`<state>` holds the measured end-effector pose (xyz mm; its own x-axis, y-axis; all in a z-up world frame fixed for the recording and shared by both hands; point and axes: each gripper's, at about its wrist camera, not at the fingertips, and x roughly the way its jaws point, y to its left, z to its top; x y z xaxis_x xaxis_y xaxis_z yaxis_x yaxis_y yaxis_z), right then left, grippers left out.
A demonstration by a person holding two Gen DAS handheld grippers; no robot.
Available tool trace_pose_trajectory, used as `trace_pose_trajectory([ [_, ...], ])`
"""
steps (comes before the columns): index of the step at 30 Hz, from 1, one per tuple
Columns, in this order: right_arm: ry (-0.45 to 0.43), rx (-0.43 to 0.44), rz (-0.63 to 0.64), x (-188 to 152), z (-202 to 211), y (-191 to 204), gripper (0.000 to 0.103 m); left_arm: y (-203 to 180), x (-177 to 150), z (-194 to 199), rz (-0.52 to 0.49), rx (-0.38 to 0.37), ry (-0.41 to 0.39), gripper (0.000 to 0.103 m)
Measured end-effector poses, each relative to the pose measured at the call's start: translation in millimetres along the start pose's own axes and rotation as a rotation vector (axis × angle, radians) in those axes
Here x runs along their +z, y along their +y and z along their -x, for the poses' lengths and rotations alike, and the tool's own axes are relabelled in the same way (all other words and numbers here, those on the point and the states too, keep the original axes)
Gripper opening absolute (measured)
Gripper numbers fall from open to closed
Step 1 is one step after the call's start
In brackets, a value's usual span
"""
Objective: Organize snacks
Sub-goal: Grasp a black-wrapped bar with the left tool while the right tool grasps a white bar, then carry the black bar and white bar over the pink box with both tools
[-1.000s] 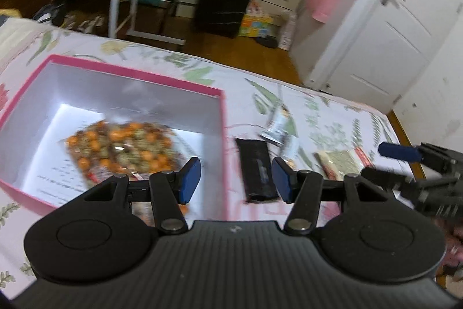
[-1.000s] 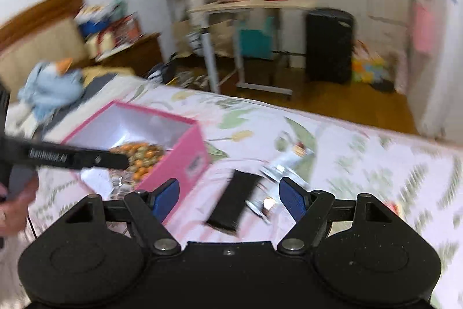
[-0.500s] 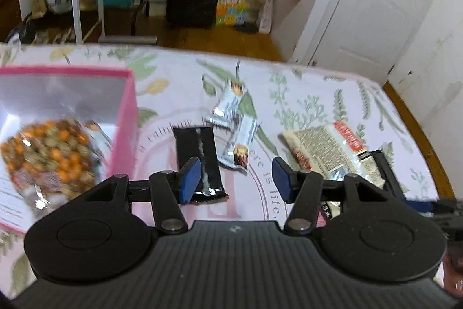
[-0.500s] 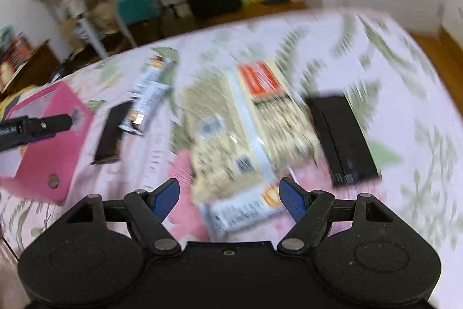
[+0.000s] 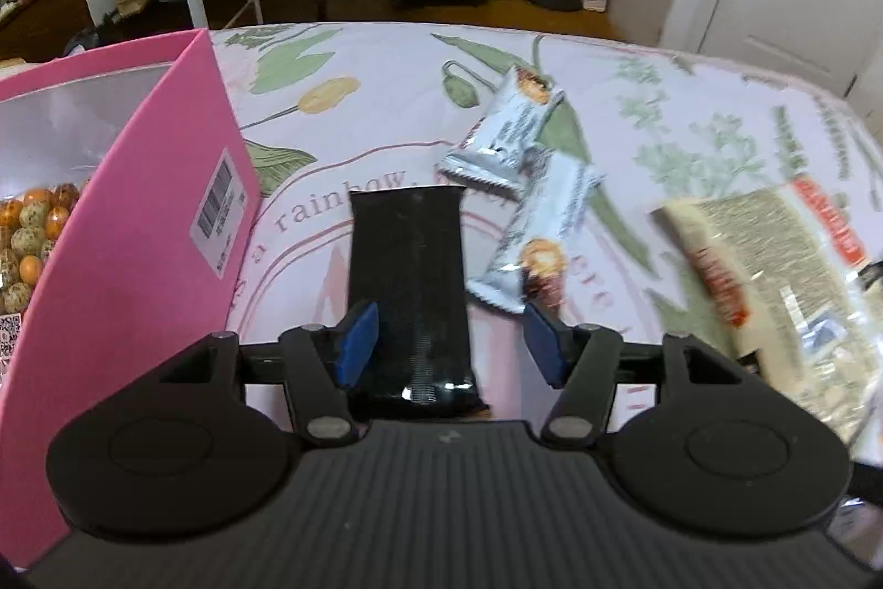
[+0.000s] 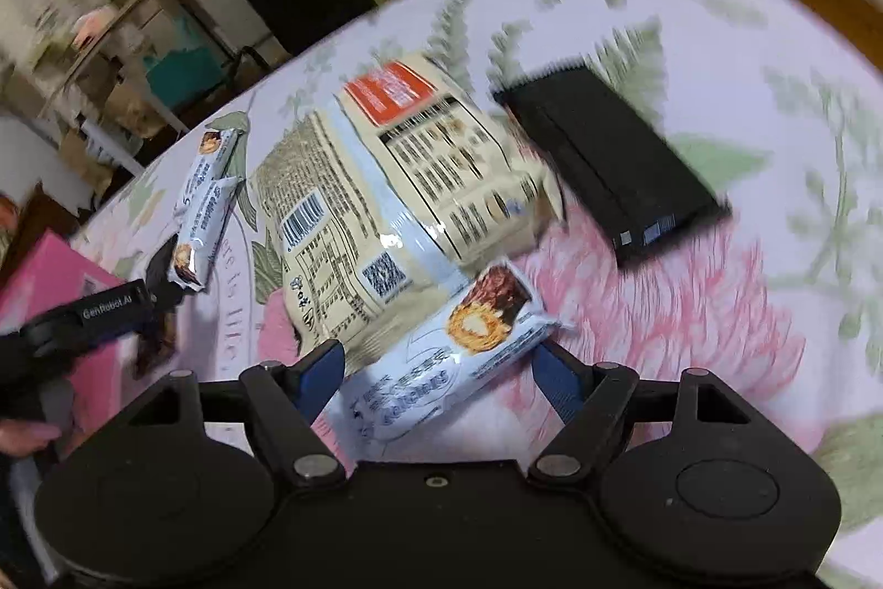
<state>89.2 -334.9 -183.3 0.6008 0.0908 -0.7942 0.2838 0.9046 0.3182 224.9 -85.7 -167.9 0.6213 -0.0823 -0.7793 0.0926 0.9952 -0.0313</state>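
Left wrist view, progress: one clear bag of orange and green snacks (image 5: 30, 235) already lies inside the open pink cardboard box (image 5: 138, 224); the rest is still out on the floral bedspread (image 5: 386, 75).
Left wrist view, snacks: a flat black foil bar (image 5: 411, 269) just right of the box; two silver wrapped bars (image 5: 530, 180) beyond it.
Left tongs (image 5: 450, 340): opening, straddling the black bar's near end, pads not pressing it.
Right wrist view, snacks: a large cream printed packet (image 6: 397, 180) well right of the box, a second black bar (image 6: 612, 158) farther right.
Right tongs (image 6: 439, 376): wide apart around a pale blue biscuit pack (image 6: 458, 351), probably not gripping yet; blur hampers this.
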Motion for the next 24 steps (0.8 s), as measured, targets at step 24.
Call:
trace_pose_trajectory([
  [24, 0.021, 0.179, 0.371, -5.9, 20.9, 4.5, 0.048, 31.8, -18.0, 29.4, 0.084, -0.175, 0.134, 0.046],
])
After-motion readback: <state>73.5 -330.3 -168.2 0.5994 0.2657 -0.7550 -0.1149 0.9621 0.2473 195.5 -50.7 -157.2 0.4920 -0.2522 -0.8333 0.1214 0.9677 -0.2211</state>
